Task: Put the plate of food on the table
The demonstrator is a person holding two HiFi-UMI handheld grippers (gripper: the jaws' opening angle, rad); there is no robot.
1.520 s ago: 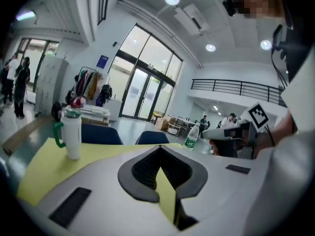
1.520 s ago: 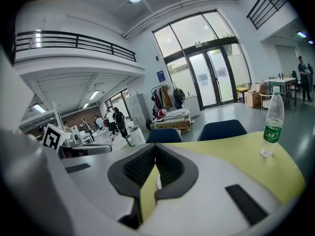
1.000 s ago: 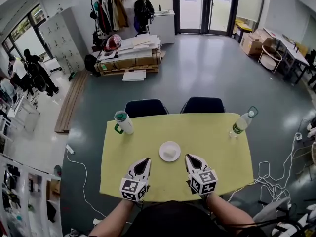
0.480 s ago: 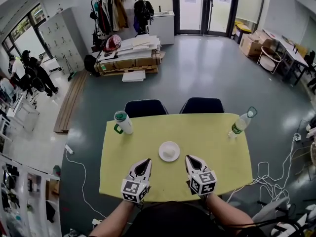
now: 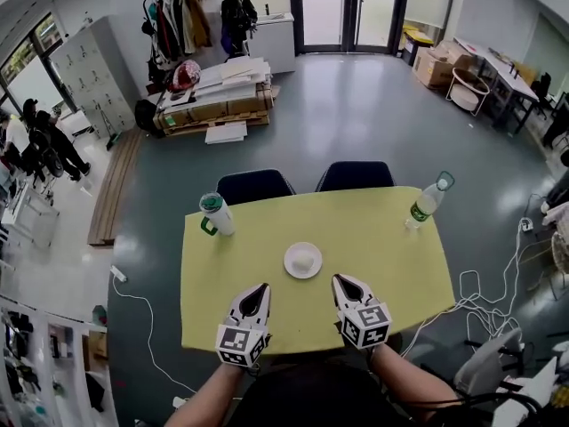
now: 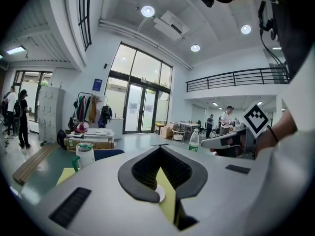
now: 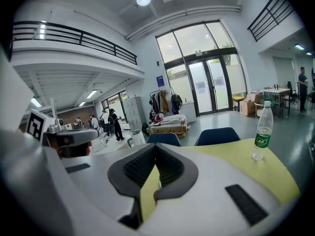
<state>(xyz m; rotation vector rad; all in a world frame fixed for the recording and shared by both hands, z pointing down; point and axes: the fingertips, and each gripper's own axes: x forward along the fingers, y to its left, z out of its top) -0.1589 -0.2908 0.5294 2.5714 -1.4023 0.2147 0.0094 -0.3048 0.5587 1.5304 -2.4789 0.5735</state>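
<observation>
A small white plate [image 5: 303, 260] with a pale piece of food sits in the middle of the yellow table [image 5: 382, 265]. My left gripper [image 5: 259, 290] hovers over the table's near edge, just short of the plate and to its left, jaws shut and empty. To the plate's right, at the same depth, my right gripper [image 5: 340, 281] is also shut with nothing in it. In the left gripper view a sliver of the plate [image 6: 160, 194] shows through the slit of the left gripper [image 6: 161, 154]. The right gripper [image 7: 155, 150] shows only yellow tabletop through its slit.
A white mug with a green lid [image 5: 217, 213] stands at the table's far left. A clear water bottle [image 5: 425, 201] stands at the far right corner. Two dark chairs [image 5: 253, 185] [image 5: 356, 175] are pushed in at the far side. Cables [image 5: 484, 296] lie on the floor at the right.
The head view has shifted, so the table and plate sit a little higher in the picture. Both grippers stay where they were, shut, with slightly more gap to the plate.
</observation>
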